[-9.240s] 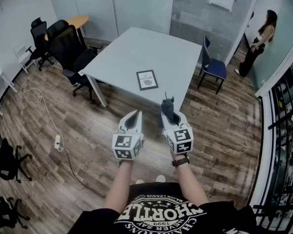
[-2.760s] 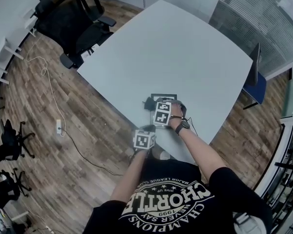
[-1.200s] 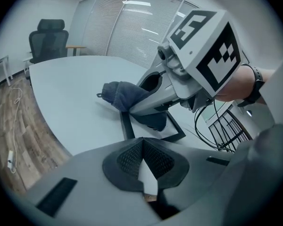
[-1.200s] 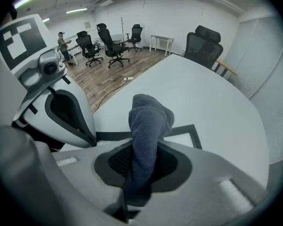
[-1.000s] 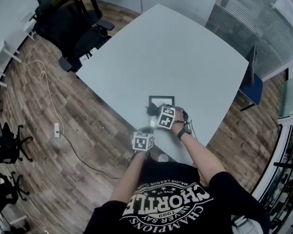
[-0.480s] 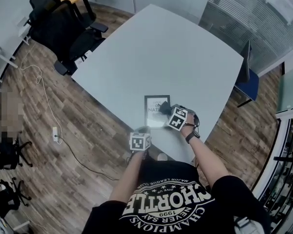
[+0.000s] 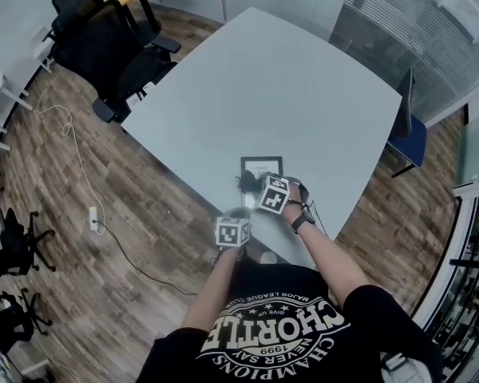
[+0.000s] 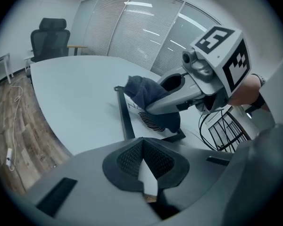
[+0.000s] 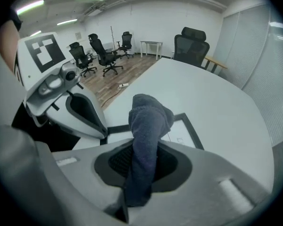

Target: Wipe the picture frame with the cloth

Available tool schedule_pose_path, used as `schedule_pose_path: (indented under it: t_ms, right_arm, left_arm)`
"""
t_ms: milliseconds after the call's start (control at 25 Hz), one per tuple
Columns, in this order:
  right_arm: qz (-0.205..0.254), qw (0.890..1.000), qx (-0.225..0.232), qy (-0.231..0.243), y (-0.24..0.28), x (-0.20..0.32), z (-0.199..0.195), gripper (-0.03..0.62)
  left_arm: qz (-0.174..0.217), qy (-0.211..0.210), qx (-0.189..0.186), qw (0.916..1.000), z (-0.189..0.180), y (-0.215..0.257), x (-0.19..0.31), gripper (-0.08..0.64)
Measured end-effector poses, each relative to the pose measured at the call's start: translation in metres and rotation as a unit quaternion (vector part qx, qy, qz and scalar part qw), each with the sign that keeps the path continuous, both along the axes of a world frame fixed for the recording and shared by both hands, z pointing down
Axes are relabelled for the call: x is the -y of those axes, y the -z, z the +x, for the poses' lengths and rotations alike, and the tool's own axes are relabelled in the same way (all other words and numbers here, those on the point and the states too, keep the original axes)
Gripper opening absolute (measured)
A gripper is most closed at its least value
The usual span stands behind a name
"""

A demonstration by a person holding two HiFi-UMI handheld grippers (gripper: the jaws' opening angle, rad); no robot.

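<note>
The black picture frame lies flat near the near edge of the white table. My right gripper is shut on a dark blue cloth and presses it onto the frame's lower left part. In the right gripper view the cloth stands up between the jaws, over the frame's border. My left gripper hovers shut and holding nothing at the table's edge, just short of the frame. The left gripper view shows its jaws closed, facing the frame, the cloth and the right gripper.
Black office chairs stand off the table's far left corner. A blue chair sits at the right side. A white cable and power strip lie on the wooden floor to the left. The table's edge runs just under my left gripper.
My right gripper has slid the cloth leftward across the frame, from its right side to its lower left. The left gripper has stayed by the table's edge.
</note>
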State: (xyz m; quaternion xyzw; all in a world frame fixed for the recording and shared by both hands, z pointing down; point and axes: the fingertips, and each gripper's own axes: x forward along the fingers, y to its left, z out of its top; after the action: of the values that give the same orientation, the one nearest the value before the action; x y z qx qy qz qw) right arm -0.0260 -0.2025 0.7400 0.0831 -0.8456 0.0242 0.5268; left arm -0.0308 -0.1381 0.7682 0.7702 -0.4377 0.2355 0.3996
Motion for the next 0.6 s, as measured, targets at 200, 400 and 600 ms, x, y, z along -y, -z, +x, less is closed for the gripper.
schedule_pose_path:
  t_ms: [200, 400, 600]
  right_arm:
    - [-0.029, 0.998, -0.024, 0.050, -0.016, -0.016, -0.033, 0.075]
    - [-0.034, 0.998, -0.037, 0.029, -0.023, -0.015, -0.020, 0.077]
    - [-0.030, 0.998, -0.057, 0.001, -0.025, -0.014, 0.021, 0.077]
  left_arm:
    - [-0.004, 0.000, -0.014, 0.9999, 0.002, 0.001, -0.002, 0.005]
    - [0.002, -0.005, -0.010, 0.9999, 0.001, 0.000, -0.003, 0.005]
    - [0.003, -0.005, -0.006, 1.0000, -0.002, -0.003, -0.002, 0.005]
